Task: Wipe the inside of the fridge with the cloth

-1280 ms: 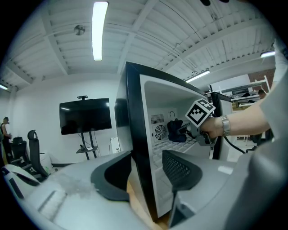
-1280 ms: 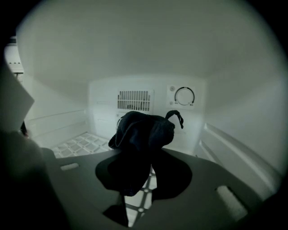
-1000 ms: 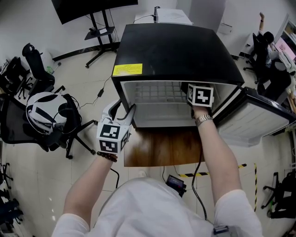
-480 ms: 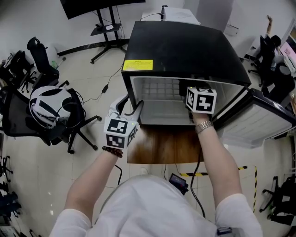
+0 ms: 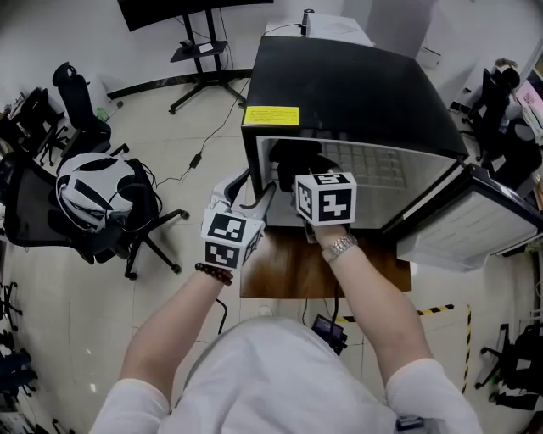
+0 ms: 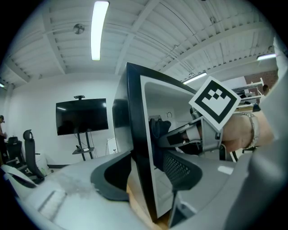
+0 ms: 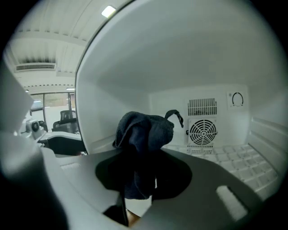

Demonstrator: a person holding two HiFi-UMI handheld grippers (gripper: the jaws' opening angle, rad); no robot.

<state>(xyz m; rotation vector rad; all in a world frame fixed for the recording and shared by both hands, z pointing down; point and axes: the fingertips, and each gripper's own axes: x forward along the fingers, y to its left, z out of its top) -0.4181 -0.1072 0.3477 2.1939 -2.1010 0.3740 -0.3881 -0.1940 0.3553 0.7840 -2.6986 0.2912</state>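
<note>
From overhead, our head view looks steeply down on the fridge (image 5: 356, 85) and its open front. Our left gripper view sits close against the front edge of its side wall. Our right gripper view looks in at the back wall, which both gripper views show.

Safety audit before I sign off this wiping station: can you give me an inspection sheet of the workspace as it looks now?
Surface: wooden table carries the black fridge; bare wood shows in front.
Job's things: fridge door open; dark cloth inside, near the left wall; wire shelf in place.
Clutter: small black device on the floor below the table.
Grippers: left gripper clamps the fridge's left wall; right gripper shut on the cloth.
Cables: one black cable across the floor left of the fridge.
Surroundings: office chairs, a screen on a stand, striped floor tape.
</note>
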